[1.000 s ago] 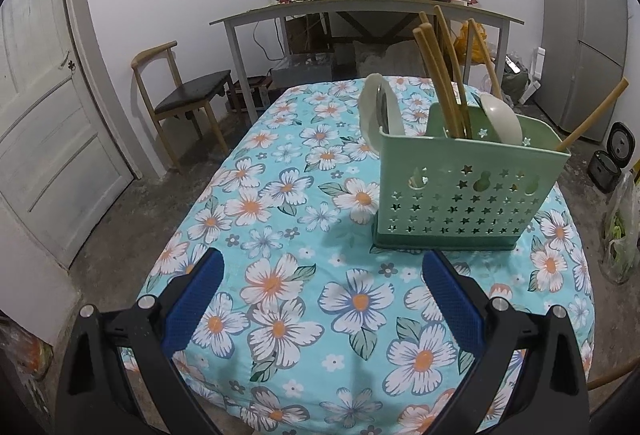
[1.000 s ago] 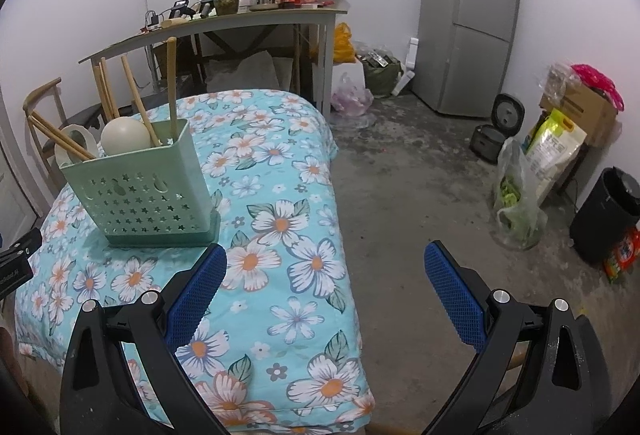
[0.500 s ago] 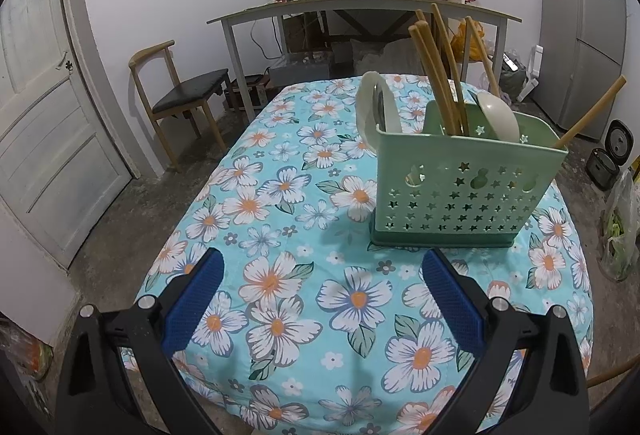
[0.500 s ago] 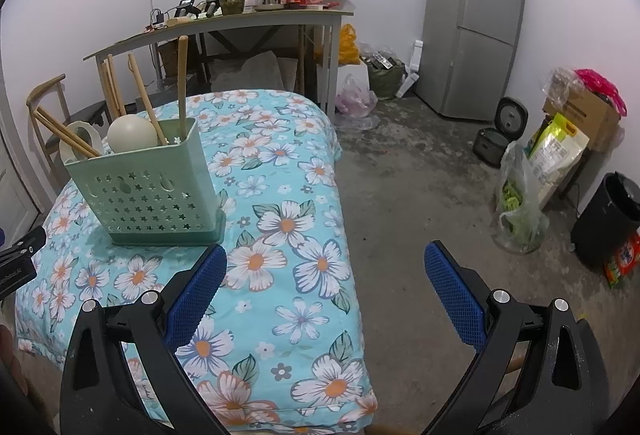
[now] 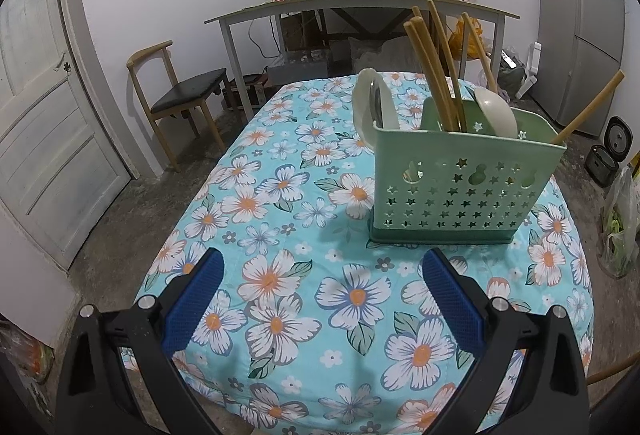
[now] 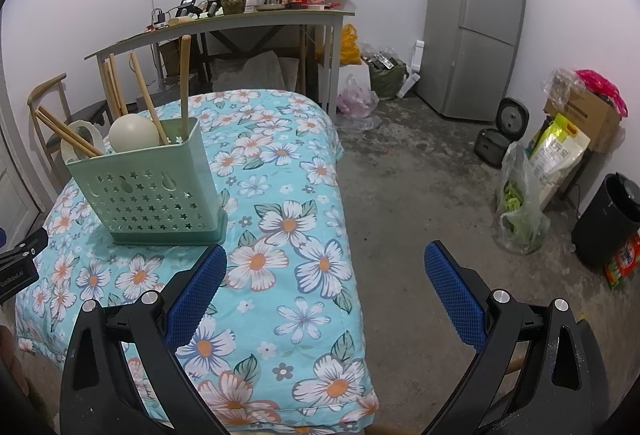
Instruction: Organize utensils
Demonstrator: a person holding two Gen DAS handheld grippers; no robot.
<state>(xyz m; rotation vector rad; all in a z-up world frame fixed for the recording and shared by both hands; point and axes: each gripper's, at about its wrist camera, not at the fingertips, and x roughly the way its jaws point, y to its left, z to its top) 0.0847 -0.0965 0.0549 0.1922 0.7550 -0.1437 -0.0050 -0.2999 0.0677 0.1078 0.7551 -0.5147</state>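
Note:
A green perforated utensil holder [image 5: 460, 191] stands on the floral tablecloth [image 5: 280, 235]; it also shows in the right wrist view [image 6: 152, 191]. Several wooden chopsticks [image 5: 432, 75] and pale spoons [image 5: 494, 113] stand in it, and a white ladle [image 5: 372, 107] leans at its left end. My left gripper [image 5: 322, 299] is open and empty, low over the table's near edge, short of the holder. My right gripper [image 6: 326, 287] is open and empty, over the table's right edge, right of the holder.
A wooden chair [image 5: 176, 99] and a white door [image 5: 44, 107] are on the left. A cluttered grey table [image 5: 360, 1] stands behind. A fridge [image 6: 476, 23], bags [image 6: 520, 203], a rice cooker [image 6: 500, 135] and a black bin [image 6: 608, 219] sit on the floor to the right.
Both views have drifted back slightly from the holder. Both grippers stay open and empty.

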